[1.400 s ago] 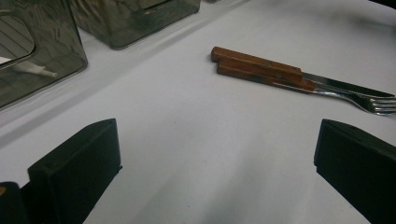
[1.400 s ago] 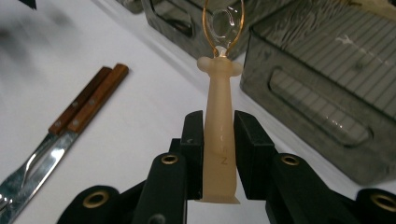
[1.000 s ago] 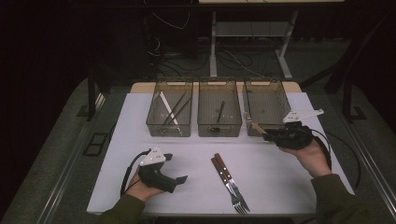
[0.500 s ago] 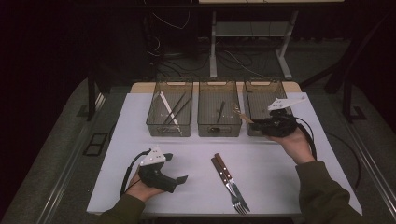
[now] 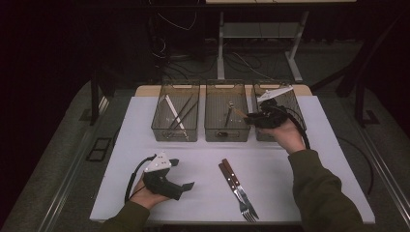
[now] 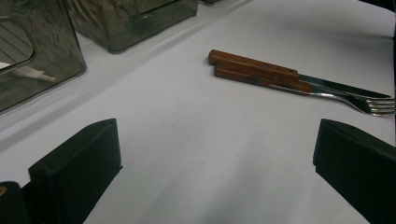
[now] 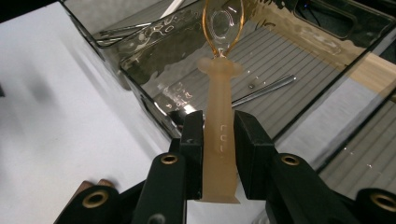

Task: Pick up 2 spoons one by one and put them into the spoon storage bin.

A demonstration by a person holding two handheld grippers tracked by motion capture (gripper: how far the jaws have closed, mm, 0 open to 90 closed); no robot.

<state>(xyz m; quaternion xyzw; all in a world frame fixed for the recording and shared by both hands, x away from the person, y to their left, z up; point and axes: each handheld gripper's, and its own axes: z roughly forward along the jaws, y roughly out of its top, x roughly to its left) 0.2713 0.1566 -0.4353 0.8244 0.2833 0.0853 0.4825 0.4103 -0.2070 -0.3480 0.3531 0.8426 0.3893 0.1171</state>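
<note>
My right gripper hovers over the right edge of the middle clear bin, shut on the pale orange handle of a spoon. In the right gripper view the jaws of the right gripper clamp the handle of the spoon, and its clear amber bowl points out over the bin's ribbed floor. The left gripper rests on the white table near the front left, open. Seen from the left gripper, nothing lies between the jaws.
A knife and fork with brown wooden handles lie side by side at front centre, also in the left gripper view. The left bin holds long thin utensils. One metal utensil lies in the middle bin. The right bin stands behind my right hand.
My right hand has carried the spoon leftward from over the right bin to the middle bin. The left gripper has stayed put.
</note>
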